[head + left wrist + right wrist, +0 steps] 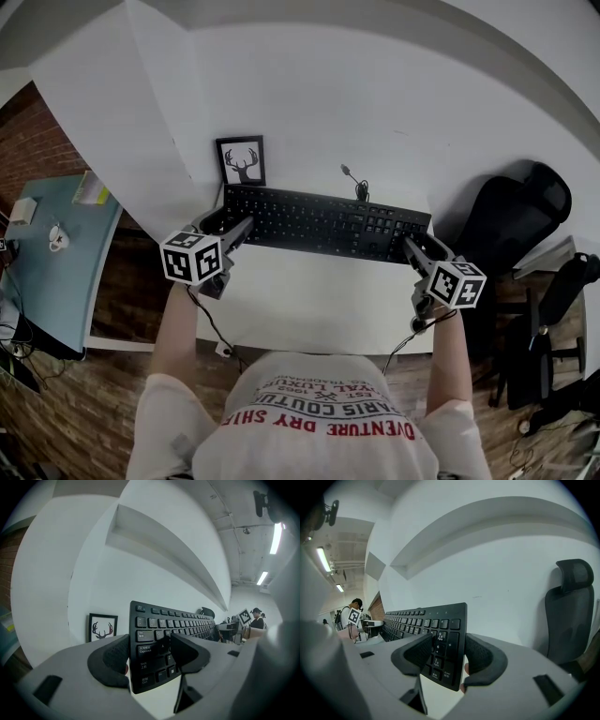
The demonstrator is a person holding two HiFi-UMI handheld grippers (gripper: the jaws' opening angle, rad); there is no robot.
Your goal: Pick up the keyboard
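Office workspace. White desk [309, 300] against white wall, black keyboard [323, 223], framed antler print [241, 161], black office chairs [516, 220] at right, second desk [56, 272] at left, ceiling strip lights [276, 536], wood-plank floor [75, 412], brick wall [33, 141].

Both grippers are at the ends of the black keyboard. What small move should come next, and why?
Probably raise both grippers together, straight up and level. The left gripper and the right gripper each seem to have their jaws closed on one end of the flat black keyboard, which appears to lie on the white desk.
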